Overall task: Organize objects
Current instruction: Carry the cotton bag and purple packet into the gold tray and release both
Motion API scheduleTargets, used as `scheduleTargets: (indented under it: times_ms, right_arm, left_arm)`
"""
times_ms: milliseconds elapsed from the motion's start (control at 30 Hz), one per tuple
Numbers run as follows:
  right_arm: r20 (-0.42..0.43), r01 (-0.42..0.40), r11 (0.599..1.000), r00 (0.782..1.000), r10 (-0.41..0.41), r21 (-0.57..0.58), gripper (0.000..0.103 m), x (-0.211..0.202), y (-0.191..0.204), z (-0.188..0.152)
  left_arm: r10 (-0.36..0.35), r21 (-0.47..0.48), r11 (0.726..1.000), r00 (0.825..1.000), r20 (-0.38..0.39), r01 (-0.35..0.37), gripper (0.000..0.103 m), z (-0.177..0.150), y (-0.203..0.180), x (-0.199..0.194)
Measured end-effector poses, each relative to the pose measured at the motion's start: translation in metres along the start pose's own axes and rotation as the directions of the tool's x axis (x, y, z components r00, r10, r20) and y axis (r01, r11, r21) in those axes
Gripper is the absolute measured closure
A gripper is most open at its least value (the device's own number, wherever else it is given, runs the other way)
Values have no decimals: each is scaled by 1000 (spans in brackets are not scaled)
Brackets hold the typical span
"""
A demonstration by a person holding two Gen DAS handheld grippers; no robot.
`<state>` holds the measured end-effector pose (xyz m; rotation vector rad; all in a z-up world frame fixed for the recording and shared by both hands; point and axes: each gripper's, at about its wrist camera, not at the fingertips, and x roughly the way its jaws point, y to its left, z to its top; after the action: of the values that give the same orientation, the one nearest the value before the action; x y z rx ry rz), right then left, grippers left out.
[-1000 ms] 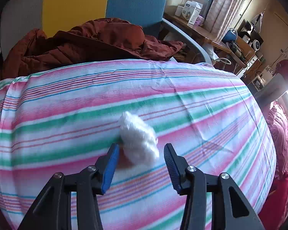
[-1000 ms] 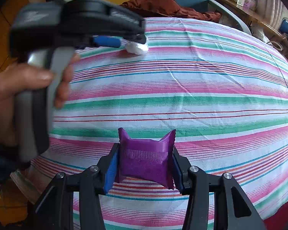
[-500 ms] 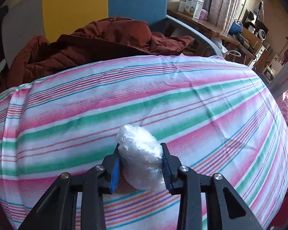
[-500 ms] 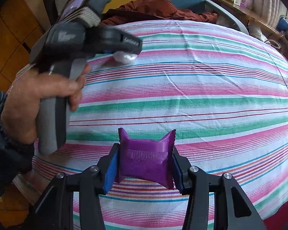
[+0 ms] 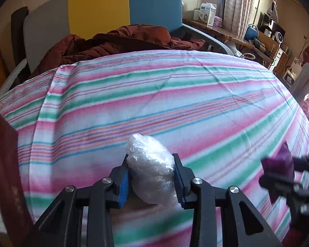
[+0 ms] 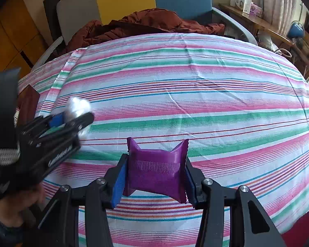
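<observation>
My left gripper (image 5: 152, 177) is shut on a white bundle wrapped in clear plastic (image 5: 152, 168) and holds it above the striped bedsheet (image 5: 175, 94). My right gripper (image 6: 154, 175) is shut on a purple snack packet (image 6: 156, 168) above the sheet's near side. In the right wrist view the left gripper (image 6: 72, 117) with the white bundle (image 6: 78, 105) is at the left, blurred. In the left wrist view the purple packet (image 5: 278, 162) shows at the right edge.
A rust-red jacket (image 5: 121, 41) lies at the head of the bed against a grey, yellow and blue headboard (image 5: 105, 10). A dark red box (image 5: 8, 164) stands at the left edge. A cluttered wooden shelf (image 5: 237, 37) runs along the right.
My left gripper closed on the white bundle, lifted it off the sheet and drew back toward the near left. My right gripper kept holding the purple packet.
</observation>
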<state>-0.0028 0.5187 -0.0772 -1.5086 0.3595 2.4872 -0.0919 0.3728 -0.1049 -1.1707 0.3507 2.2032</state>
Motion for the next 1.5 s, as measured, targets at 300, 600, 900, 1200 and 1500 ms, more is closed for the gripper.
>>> scheduleTargets:
  times_ms: [300, 600, 900, 1200, 1500]
  right_arm:
    - [31, 16, 1000, 999, -15, -24, 53, -2, 5, 1]
    - [79, -8, 999, 997, 11, -45, 53, -11, 11, 1]
    - [101, -31, 995, 994, 40, -90, 53, -18, 26, -3]
    - [116, -139, 981, 981, 155, -139, 53, -34, 76, -2]
    - [92, -288, 916, 941, 325, -280, 53, -50, 173, -8]
  left_arm:
    - [-8, 17, 1000, 997, 77, 7, 67, -28, -1, -61]
    - [10, 23, 1000, 979, 205, -15, 67, -34, 6, -140]
    - [63, -42, 998, 968, 243, -55, 67, -49, 36, -183]
    - [126, -140, 986, 962, 242, -94, 67, -67, 79, -198]
    - [158, -293, 952, 960, 231, -86, 67, -92, 144, -213]
